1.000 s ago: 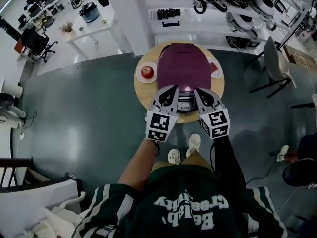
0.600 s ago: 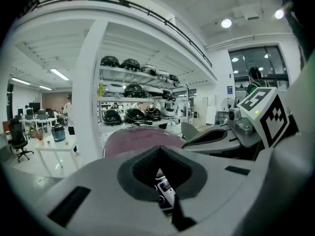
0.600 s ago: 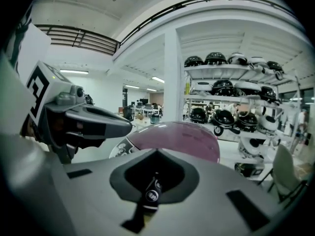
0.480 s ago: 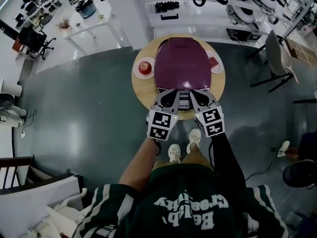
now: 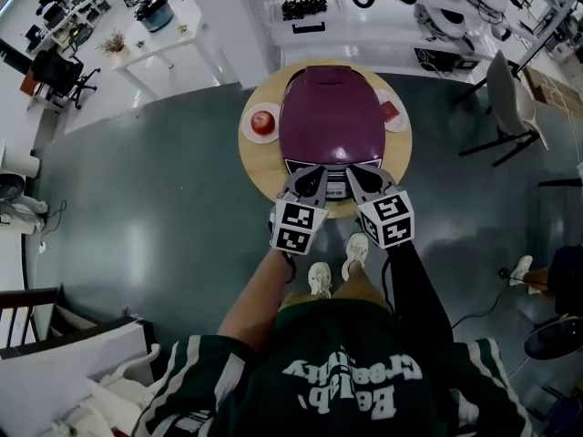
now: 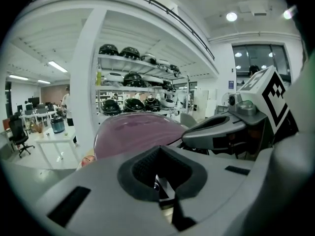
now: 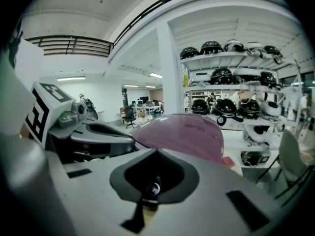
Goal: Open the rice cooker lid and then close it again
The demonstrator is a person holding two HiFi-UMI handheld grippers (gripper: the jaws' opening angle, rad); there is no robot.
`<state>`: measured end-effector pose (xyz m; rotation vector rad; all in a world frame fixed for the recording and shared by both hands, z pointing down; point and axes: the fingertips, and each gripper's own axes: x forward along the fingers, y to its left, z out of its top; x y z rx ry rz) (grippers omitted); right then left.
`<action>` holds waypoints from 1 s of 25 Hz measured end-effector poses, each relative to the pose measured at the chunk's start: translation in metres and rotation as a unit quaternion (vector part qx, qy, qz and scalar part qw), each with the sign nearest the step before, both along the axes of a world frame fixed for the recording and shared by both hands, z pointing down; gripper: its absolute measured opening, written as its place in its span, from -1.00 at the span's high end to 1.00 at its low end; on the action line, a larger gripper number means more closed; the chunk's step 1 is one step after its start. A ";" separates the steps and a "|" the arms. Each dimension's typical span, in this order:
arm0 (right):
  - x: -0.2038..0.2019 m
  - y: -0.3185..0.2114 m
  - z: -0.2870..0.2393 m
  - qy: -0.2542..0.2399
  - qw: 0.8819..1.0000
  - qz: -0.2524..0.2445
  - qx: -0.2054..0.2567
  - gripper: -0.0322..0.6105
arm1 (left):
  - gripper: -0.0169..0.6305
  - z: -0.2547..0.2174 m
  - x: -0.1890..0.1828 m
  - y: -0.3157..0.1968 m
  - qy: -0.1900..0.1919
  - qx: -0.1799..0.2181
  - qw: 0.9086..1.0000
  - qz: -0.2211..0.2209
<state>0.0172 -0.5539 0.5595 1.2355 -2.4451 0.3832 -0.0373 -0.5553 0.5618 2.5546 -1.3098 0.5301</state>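
Here, nearest the camera, the left gripper and the right gripper sit side by side at the lower edge of the round wooden table, in the middle of the head view. Each is clenched on nothing: in its own view the two jaws meet along a seam, leaving only a padded notch. Their tips lie over the front panel of the rice cooker; whether they touch it I cannot tell. The cooker fills the centre of the table, its glossy plum-purple lid down, domed and squarish with rounded corners. Just left of it a red apple rests on a white plate. Just right, a small plate carries something red. Beyond, across the top of the frame, white shelves hold dark helmets. A chair stands at the right, and a white desk at the upper left.
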 end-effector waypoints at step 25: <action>0.003 -0.001 0.006 -0.007 1.000 0.012 -0.007 0.89 | 0.96 0.005 0.001 -0.001 0.063 -0.022 0.998 -0.021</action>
